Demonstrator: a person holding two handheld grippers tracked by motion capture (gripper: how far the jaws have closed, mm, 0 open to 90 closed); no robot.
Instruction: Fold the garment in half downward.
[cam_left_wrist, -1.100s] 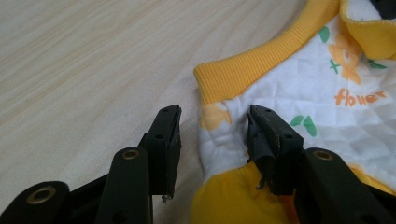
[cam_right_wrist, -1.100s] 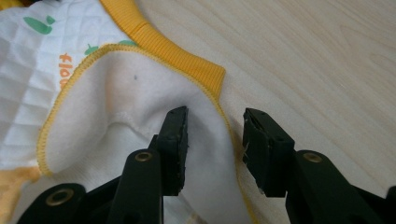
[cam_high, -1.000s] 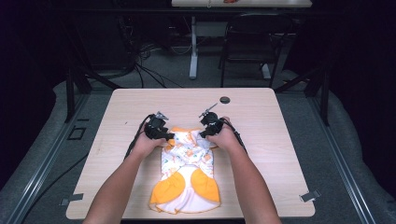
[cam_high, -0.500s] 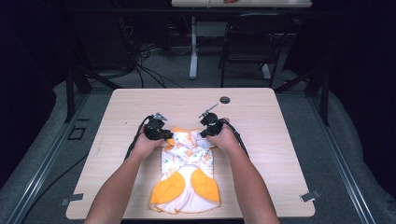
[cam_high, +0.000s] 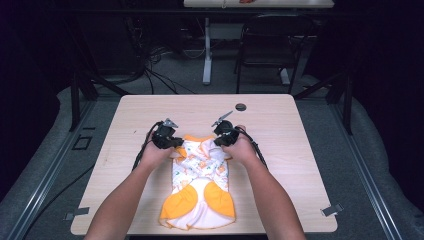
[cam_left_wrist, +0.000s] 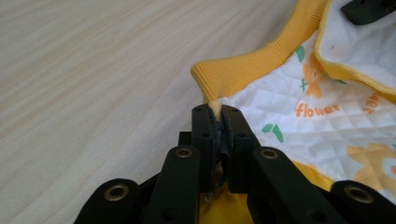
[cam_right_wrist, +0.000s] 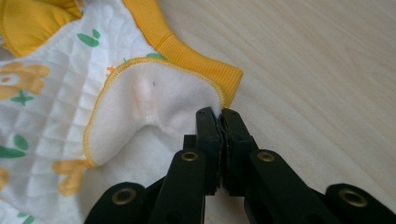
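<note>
On the table: everything you are handling sits in the near half of the top.
Table (cam_high: 125, 130): light wood, carrying the garment and both of your grippers; a small dark round disc (cam_high: 241, 106) sits toward the far edge, well apart from the cloth.
Garment (cam_high: 200, 185): a small quilted white piece with orange bear and "flower" prints and yellow ribbed trim, lying flat and lengthwise between your forearms, its yellow rounded end nearest you and its far end between the grippers.
Your arms: both forearms come in from the near edge, one on each side of the garment, hands wrapped around the gripper bodies.
Left gripper (cam_left_wrist: 217, 109): you have its jaws pinched tight on the garment's yellow ribbed corner (cam_left_wrist: 233, 77), a nub of yellow cloth showing between the tips; in the high view it sits at the garment's far left corner (cam_high: 172, 144).
Right gripper (cam_right_wrist: 219, 114): your jaws are clamped on the edge of a folded-over white flap with yellow stitching (cam_right_wrist: 140, 102), just beside the ribbed band; in the high view it is at the far right corner (cam_high: 220, 141).
Change since half a second and a second ago: nothing you can see; grippers, arms and garment hold the same places.
</note>
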